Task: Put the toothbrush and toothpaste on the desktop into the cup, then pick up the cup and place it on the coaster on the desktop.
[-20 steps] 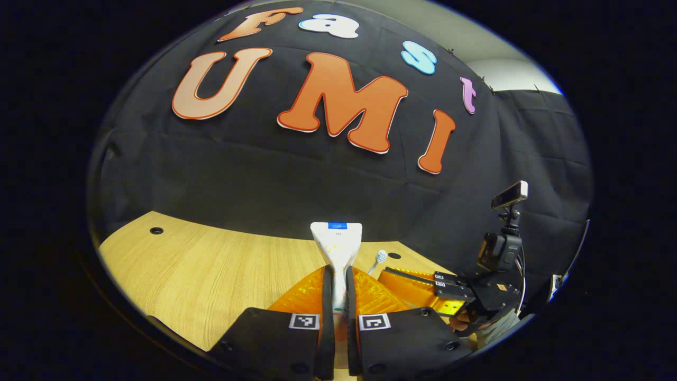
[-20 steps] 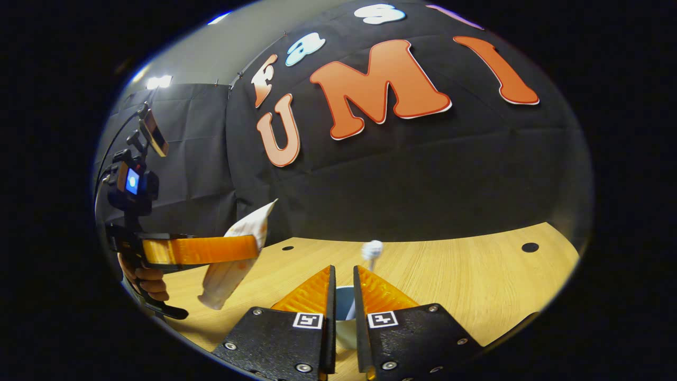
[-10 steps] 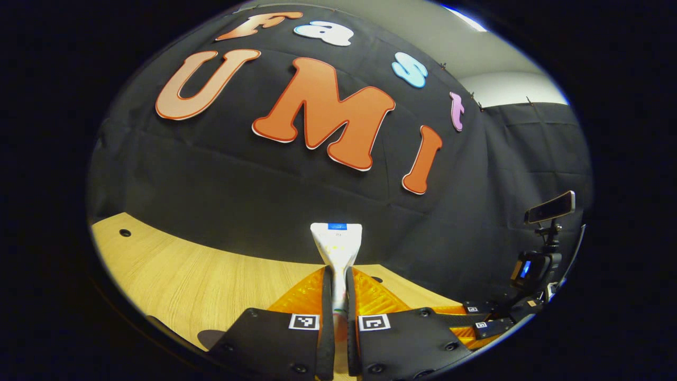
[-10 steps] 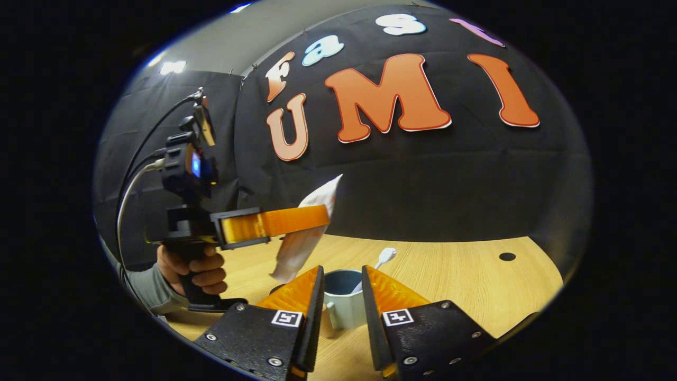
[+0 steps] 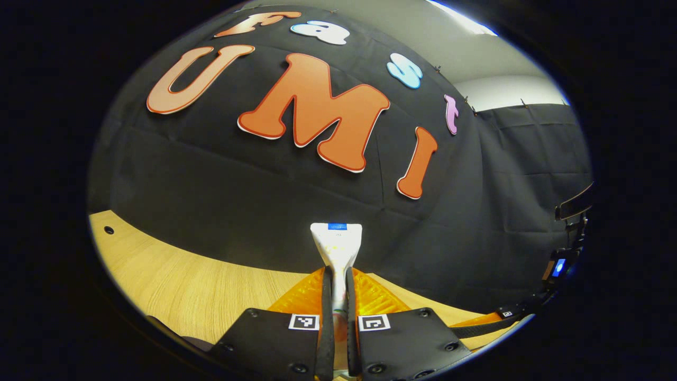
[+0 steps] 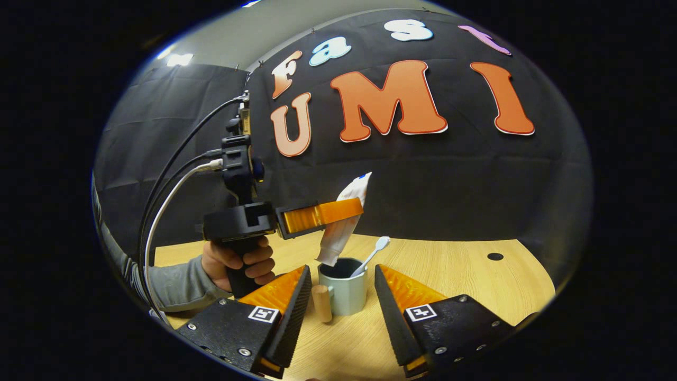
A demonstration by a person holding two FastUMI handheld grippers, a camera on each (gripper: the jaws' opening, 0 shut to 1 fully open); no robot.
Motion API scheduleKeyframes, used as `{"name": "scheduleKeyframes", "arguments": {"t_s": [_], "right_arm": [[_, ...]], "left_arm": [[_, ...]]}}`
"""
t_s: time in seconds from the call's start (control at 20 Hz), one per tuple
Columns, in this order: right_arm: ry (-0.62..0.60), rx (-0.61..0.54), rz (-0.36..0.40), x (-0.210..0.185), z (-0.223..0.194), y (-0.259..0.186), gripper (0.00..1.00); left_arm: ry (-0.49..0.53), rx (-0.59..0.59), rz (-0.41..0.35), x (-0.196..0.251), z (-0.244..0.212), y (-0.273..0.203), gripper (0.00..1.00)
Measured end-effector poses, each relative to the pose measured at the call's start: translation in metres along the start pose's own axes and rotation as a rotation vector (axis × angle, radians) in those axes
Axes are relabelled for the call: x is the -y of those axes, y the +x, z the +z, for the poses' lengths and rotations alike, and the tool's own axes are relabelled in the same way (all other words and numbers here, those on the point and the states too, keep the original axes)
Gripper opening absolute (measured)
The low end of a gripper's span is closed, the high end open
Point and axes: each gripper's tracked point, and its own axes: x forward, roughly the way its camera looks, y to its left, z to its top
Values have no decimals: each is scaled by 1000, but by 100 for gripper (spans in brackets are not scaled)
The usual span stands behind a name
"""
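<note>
No readable print; my left gripper [image 6: 346, 208] pinches the toothpaste [image 6: 344, 219] above the cup [image 6: 344, 288], my right gripper [image 6: 338, 275] gapes wide.

A staged recording booth is shown, not a lived-in home. Black cloth [image 6: 449, 174] is hung as a backdrop across the upper and middle frame, pinned under a plain grey wall [image 5: 508, 90] at upper right. A bare wooden desktop [image 6: 465, 280] with cable holes [image 6: 495, 256] is seen below.
</note>
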Motion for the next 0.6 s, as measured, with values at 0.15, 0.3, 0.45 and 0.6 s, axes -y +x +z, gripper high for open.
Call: {"name": "scheduleKeyframes", "arguments": {"t_s": [0.15, 0.3, 0.45, 0.6], "right_arm": [[-7, -10, -9, -1, -6, -3, 76], [-2, -29, -32, 4, -13, -2, 76], [8, -49, -54, 5, -20, 0, 76], [4, -80, -95, 10, -28, 3, 76]], "left_arm": [[-6, -26, 3, -7, -16, 5, 13], [2, -40, 16, -13, -28, 4, 13], [26, -64, 20, -15, -38, -1, 14], [75, -80, 13, -12, -41, -13, 19]]}}
